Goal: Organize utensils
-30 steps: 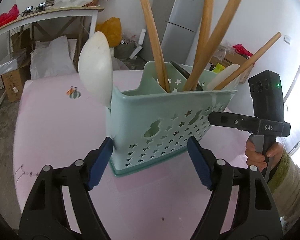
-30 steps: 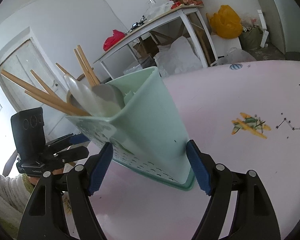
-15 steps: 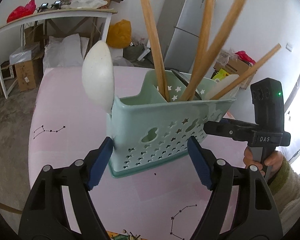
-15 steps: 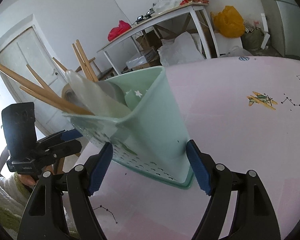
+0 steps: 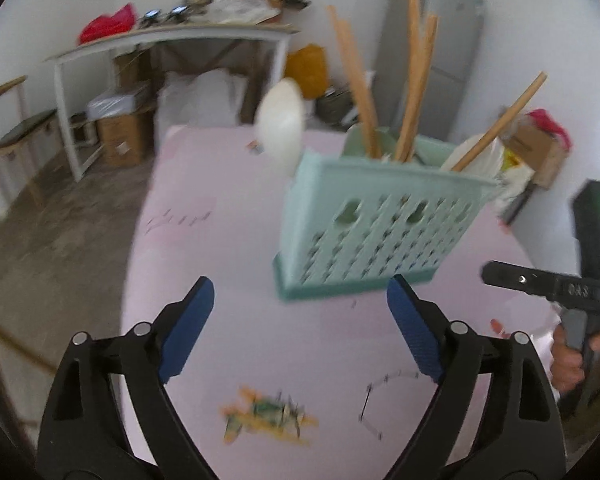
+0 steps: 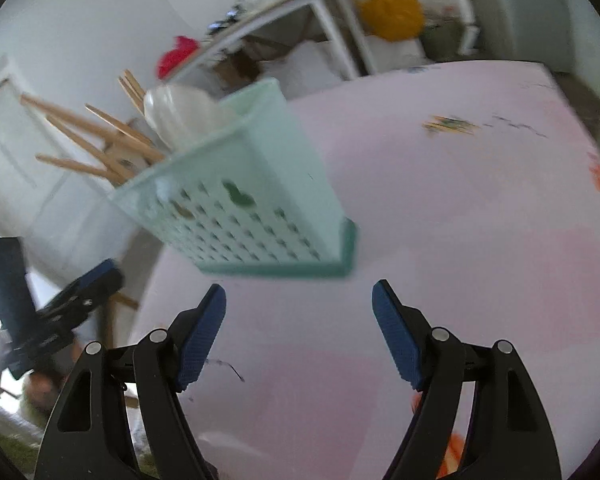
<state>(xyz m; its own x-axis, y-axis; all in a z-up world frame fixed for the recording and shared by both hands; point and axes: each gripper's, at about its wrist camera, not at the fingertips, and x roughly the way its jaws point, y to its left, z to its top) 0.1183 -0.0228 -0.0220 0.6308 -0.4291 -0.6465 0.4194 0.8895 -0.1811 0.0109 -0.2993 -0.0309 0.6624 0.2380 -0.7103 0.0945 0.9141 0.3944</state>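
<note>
A mint-green perforated utensil basket [image 5: 380, 224] stands on the pink table [image 5: 220, 240]. It holds several wooden sticks [image 5: 416, 80] and a white spoon [image 5: 280, 124]. My left gripper [image 5: 300, 292] is just short of the basket's base; its jaws are opening and nothing is between them. The right gripper [image 5: 496, 276] shows at the right edge, held by a hand. In the right wrist view the basket [image 6: 252, 208] sits just beyond my right gripper [image 6: 299, 292], which is open and empty. The left gripper [image 6: 108, 276] is at the left there.
The table's left edge [image 5: 140, 248] drops to a bare floor. Behind stand a cluttered white side table [image 5: 172, 40], a grey fridge [image 5: 440, 40], a yellow bag [image 6: 392, 12] and a cardboard box [image 5: 120, 140]. An aeroplane print [image 5: 264, 416] marks the cloth.
The basket stood between the pads of both grippers; both have drawn back and it now stands free beyond their tips. The left jaws are wider apart.
</note>
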